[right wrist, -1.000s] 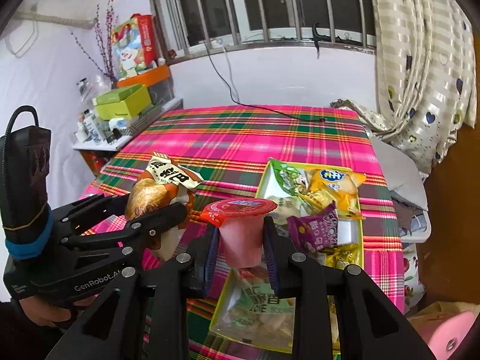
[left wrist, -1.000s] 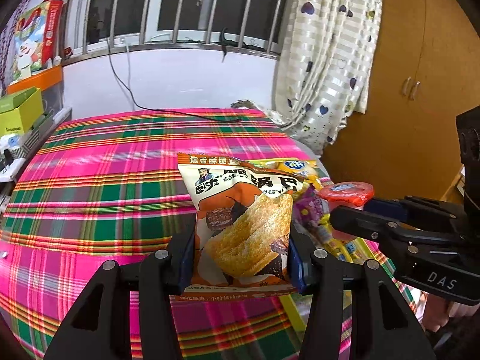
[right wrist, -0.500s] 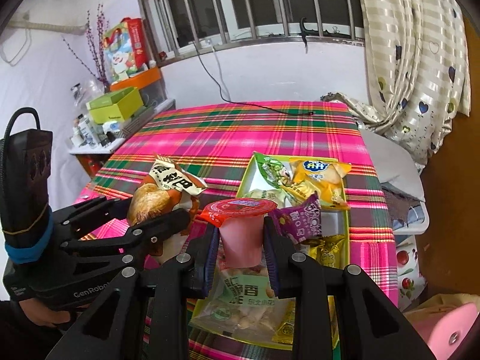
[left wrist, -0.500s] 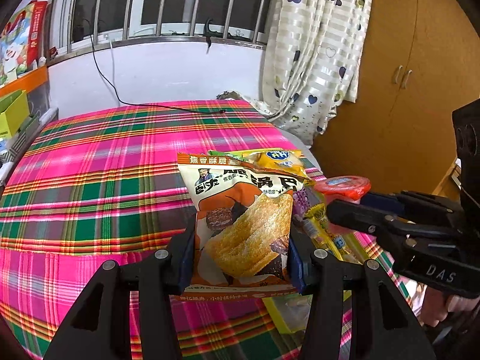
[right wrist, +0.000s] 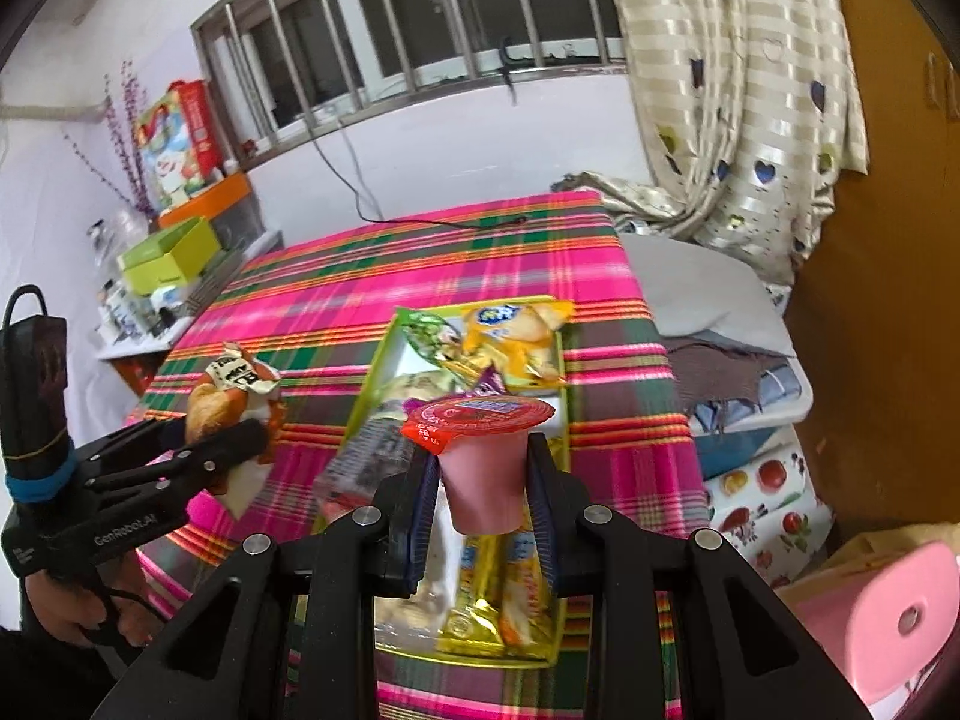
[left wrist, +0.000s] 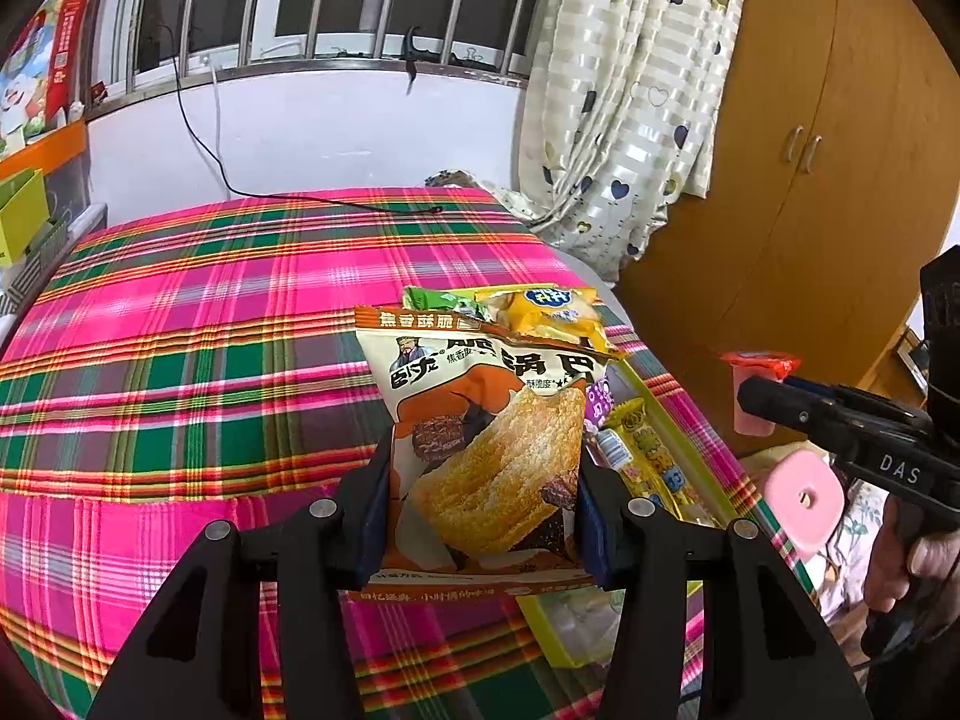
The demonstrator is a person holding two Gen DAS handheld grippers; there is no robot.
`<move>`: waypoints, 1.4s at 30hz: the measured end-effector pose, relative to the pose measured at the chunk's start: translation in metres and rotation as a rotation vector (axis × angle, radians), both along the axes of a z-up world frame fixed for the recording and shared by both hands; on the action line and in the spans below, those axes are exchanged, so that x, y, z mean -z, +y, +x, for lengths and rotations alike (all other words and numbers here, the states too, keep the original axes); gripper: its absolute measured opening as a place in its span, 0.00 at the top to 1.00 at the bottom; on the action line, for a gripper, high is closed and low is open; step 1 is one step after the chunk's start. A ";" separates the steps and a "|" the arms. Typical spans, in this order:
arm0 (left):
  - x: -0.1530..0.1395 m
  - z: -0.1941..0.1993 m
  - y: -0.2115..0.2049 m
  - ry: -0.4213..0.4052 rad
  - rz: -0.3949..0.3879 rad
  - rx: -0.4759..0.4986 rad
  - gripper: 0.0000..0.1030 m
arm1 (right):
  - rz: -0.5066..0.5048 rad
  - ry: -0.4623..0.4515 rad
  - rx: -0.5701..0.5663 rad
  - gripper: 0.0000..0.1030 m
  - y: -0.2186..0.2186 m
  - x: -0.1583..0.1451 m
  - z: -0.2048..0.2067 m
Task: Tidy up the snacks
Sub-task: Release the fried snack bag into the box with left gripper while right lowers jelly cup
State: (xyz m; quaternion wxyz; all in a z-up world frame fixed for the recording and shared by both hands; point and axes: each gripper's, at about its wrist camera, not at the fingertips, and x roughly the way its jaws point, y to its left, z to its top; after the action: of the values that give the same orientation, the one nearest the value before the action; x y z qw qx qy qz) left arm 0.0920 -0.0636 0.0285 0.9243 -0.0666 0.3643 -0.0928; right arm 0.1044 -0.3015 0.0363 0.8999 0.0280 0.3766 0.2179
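My left gripper [left wrist: 480, 510] is shut on an orange rice-crisp snack bag [left wrist: 486, 438], held upright above the plaid table. It also shows in the right wrist view [right wrist: 231, 396] at the left. My right gripper [right wrist: 483, 480] is shut on a pink jelly cup [right wrist: 483, 468] with a red foil lid, held above the yellow-green tray [right wrist: 558, 354] of snack packets. In the left wrist view the cup [left wrist: 753, 387] is off the table's right edge. The tray [left wrist: 672, 414] lies behind the bag, holding a yellow packet [left wrist: 549, 312] and a green packet [left wrist: 432, 300].
The pink and green plaid tablecloth [left wrist: 210, 330] covers the table. A black cable [left wrist: 252, 195] runs along its far edge. A curtain [left wrist: 630, 90] and a wooden cupboard [left wrist: 810, 180] stand to the right. A pink stool [right wrist: 888, 612] sits low right. Boxes [right wrist: 168, 252] fill a shelf at left.
Both grippers have drawn back and turned right with their snacks held. The jelly cup has moved right, away from the tray's middle toward the table's right edge.
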 end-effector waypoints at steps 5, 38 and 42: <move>0.003 0.002 -0.002 0.011 -0.001 0.003 0.50 | -0.004 0.039 -0.003 0.75 -0.004 0.014 -0.002; 0.015 0.031 -0.052 0.088 0.002 0.187 0.50 | 0.033 0.109 -0.050 0.62 -0.006 0.036 -0.014; 0.021 0.041 -0.062 0.124 -0.009 0.236 0.50 | 0.036 0.113 -0.034 0.62 -0.013 0.038 -0.012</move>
State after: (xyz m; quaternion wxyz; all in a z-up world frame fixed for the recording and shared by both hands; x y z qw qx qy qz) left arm 0.1330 -0.1259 0.0079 0.8822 -0.0331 0.4258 -0.1983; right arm 0.0929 -0.3140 -0.0021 0.8728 0.0500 0.4232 0.2378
